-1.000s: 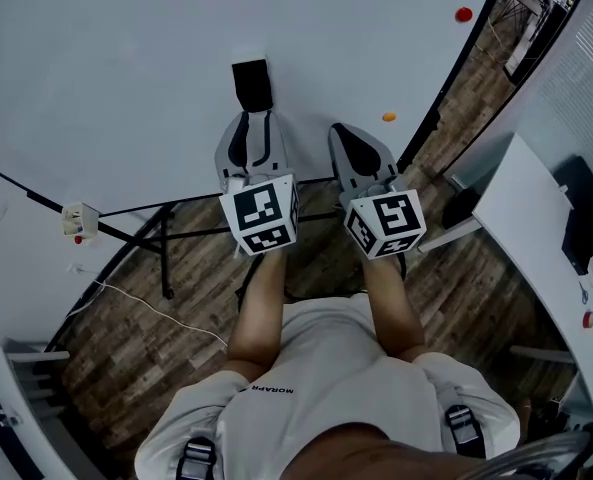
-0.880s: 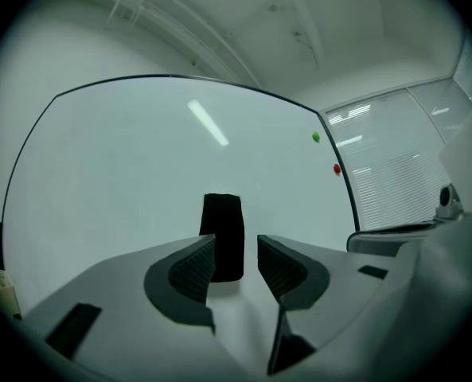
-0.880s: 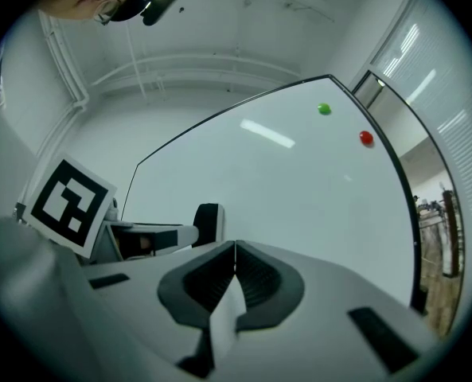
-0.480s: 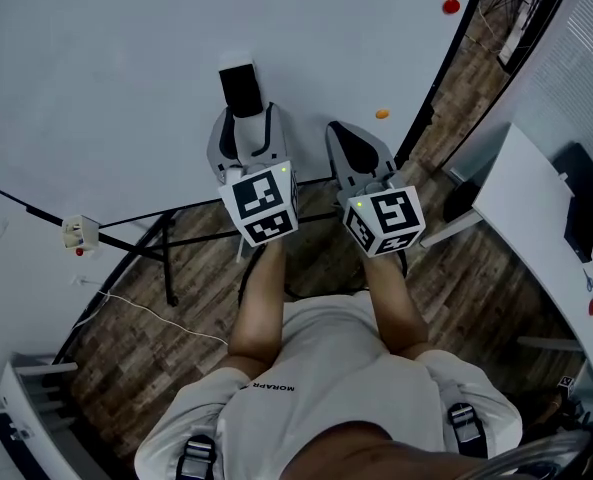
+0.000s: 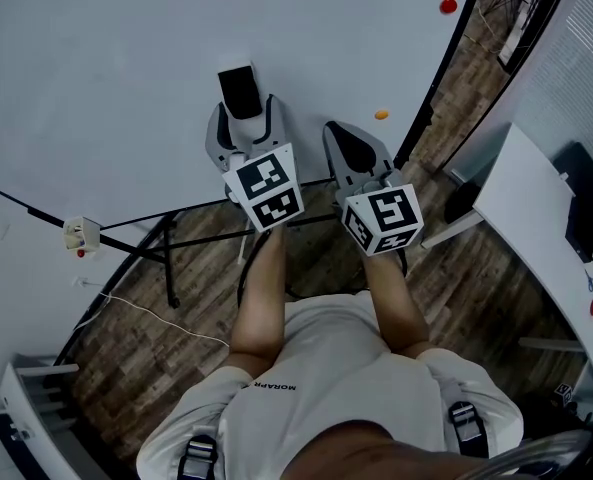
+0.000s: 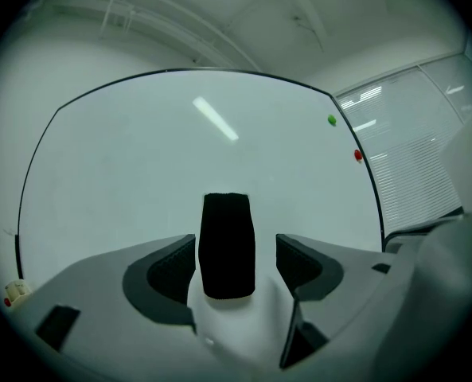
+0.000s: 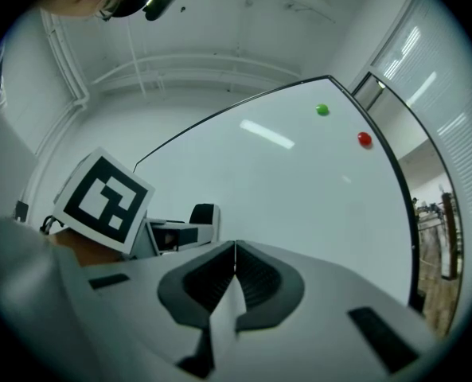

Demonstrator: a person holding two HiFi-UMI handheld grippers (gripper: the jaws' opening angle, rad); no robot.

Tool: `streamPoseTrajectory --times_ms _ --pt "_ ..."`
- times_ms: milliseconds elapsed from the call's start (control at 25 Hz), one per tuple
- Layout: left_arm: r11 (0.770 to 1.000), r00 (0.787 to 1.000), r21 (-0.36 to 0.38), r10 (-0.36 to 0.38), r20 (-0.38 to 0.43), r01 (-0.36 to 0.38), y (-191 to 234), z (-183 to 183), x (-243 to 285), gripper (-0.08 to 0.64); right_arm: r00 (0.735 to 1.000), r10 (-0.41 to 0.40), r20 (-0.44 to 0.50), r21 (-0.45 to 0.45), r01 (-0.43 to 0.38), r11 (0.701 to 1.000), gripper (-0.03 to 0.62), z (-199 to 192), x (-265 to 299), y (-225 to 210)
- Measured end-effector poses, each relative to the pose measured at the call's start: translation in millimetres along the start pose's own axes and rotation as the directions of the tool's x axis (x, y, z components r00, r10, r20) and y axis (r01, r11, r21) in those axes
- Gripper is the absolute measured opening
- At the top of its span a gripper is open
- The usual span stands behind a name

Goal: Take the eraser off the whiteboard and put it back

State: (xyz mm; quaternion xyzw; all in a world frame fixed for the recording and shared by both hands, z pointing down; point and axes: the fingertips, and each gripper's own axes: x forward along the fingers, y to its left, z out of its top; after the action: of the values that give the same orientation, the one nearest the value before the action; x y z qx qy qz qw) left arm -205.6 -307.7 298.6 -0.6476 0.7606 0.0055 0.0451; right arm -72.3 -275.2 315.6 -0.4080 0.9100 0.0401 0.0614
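The black eraser [image 5: 239, 90] sticks upright on the whiteboard [image 5: 126, 68]. My left gripper [image 5: 242, 120] points level at the board with its fingers on either side of the eraser's lower part. In the left gripper view the eraser [image 6: 228, 245] stands between the wide-apart pads [image 6: 170, 266], with a gap on each side. These jaws have just been opening and the gripper is open. To its right, my right gripper [image 5: 340, 138] hangs near the board. It is shut on nothing, with its jaws [image 7: 235, 265] pressed together. The right gripper view also shows the eraser [image 7: 204, 212].
A red magnet [image 5: 448, 6] and an orange one [image 5: 381, 114] sit near the whiteboard's right edge. A small white box [image 5: 77, 235] hangs at the board's lower edge. The stand's dark legs [image 5: 166, 258] cross the wooden floor. A white desk [image 5: 536, 228] stands at the right.
The left gripper's jaws have spread wide and let go of the eraser, which stays on the board. The left gripper has drawn back a little. The right gripper has kept still.
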Motion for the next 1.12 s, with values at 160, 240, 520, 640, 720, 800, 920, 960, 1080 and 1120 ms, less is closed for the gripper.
streamPoseTrajectory --times_ms 160,240,520,640,720,800,920,960,1080,1120 --pt "0.998 0.999 -0.033 0.05 -0.01 -0.05 7.6 -1.4 5.1 0.302 1.0 0.001 -0.004 0.002 -0.001 1.0 0.012 -1.5 0.2 -0.4" --pt "0.997 0.998 -0.042 0.063 -0.019 -0.064 7.5 -2.9 8.5 0.302 1.0 0.004 -0.007 0.004 -0.004 1.0 0.013 -3.1 -0.3 -0.1" --pt "0.995 0.995 -0.047 0.08 -0.051 -0.083 8.0 -5.4 15.9 0.299 1.0 0.003 -0.006 -0.004 -0.003 1.0 0.013 -0.3 -3.5 -1.1" --pt "0.993 0.993 -0.056 0.099 -0.057 -0.103 11.2 -7.2 17.2 0.274 1.0 0.001 -0.008 -0.008 -0.001 1.0 0.012 -0.4 -5.0 -2.7" --pt "0.992 0.993 -0.063 0.104 -0.064 -0.108 11.7 -9.3 19.2 0.272 1.0 0.001 -0.01 -0.01 -0.001 1.0 0.013 -1.6 -6.5 -3.9" --pt "0.992 0.992 -0.069 0.1 -0.072 -0.105 11.0 -11.8 22.4 0.272 1.0 0.002 -0.013 -0.012 -0.002 1.0 0.013 -2.9 -7.5 -4.8" --pt "0.993 0.992 -0.058 0.101 -0.07 -0.105 11.8 -13.4 25.1 0.229 1.0 0.001 -0.012 -0.014 -0.002 1.0 0.012 -1.7 -7.5 -4.1" --pt "0.993 0.992 -0.051 0.104 -0.065 -0.107 12.3 -13.1 25.4 0.229 1.0 0.001 -0.01 -0.016 -0.001 1.0 0.013 -0.2 -7.5 -4.0" --pt "0.993 0.993 -0.051 0.105 -0.054 -0.107 11.6 -13.1 25.8 0.226 1.0 -0.004 -0.005 -0.023 0.004 1.0 0.012 2.5 -9.2 -5.5" --pt "0.993 0.993 -0.055 0.102 -0.057 -0.105 11.5 -13.0 25.1 0.225 1.0 -0.006 -0.006 -0.023 0.006 1.0 0.013 2.5 -10.3 -5.5"
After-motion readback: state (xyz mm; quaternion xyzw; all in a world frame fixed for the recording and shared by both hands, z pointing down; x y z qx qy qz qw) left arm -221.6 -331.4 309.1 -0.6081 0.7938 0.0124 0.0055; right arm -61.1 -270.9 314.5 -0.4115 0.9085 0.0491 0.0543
